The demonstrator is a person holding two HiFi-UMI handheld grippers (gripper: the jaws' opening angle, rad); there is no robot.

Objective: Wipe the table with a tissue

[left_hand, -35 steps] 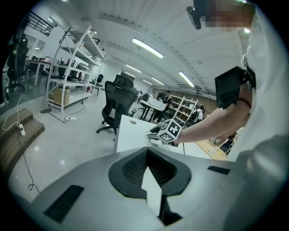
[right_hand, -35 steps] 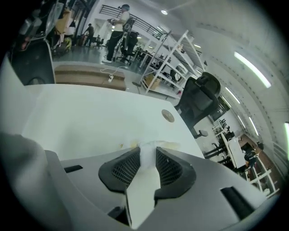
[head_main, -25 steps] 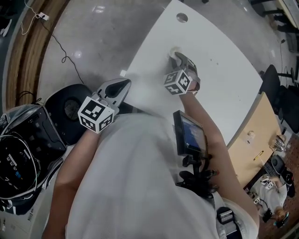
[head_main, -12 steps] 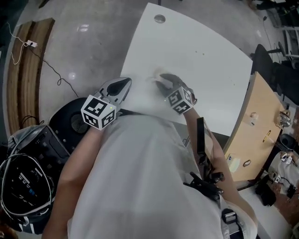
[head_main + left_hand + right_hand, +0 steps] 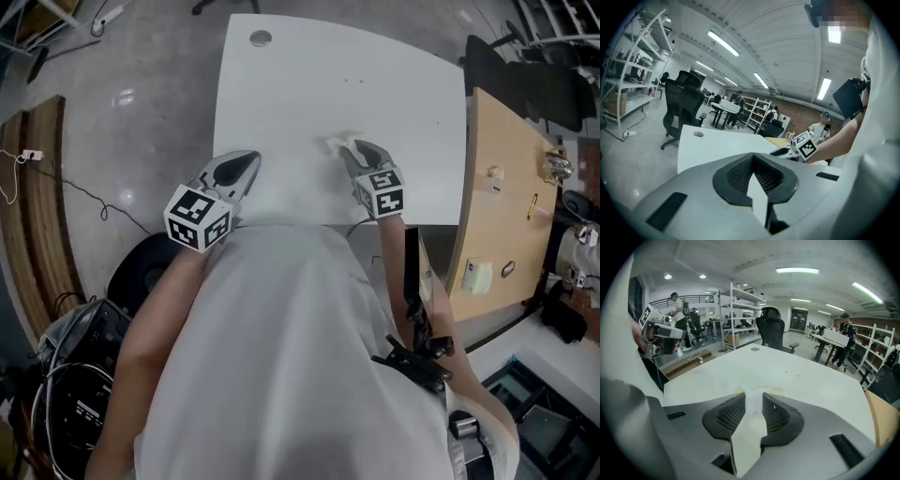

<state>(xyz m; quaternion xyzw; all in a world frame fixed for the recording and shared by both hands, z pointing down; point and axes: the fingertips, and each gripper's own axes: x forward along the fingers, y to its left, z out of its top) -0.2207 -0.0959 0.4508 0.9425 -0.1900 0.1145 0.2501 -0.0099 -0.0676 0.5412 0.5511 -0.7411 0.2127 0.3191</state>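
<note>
The white table [image 5: 375, 75] lies ahead of me. My right gripper [image 5: 345, 147] is over its near middle, pointing down at the top, and is shut on a white tissue [image 5: 334, 143]. In the right gripper view the tissue [image 5: 753, 404] is pinched between the dark pads and a bit sticks out onto the table [image 5: 787, 376], next to a faint yellowish smear [image 5: 774, 391]. My left gripper [image 5: 251, 159] hangs at the table's near left edge, shut and holding nothing. In the left gripper view its tips [image 5: 751, 157] meet, and the right gripper's marker cube [image 5: 806, 145] shows beyond.
A round hole [image 5: 261, 38] sits at the table's far left corner. A wood-topped desk [image 5: 497, 187] with small items adjoins on the right, and a black chair [image 5: 506, 75] stands behind it. Black equipment and cables [image 5: 75, 412] lie on the floor at lower left.
My right gripper has rolled and carried the tissue across the table top toward its near edge. The left gripper has shifted a little along the near left edge.
</note>
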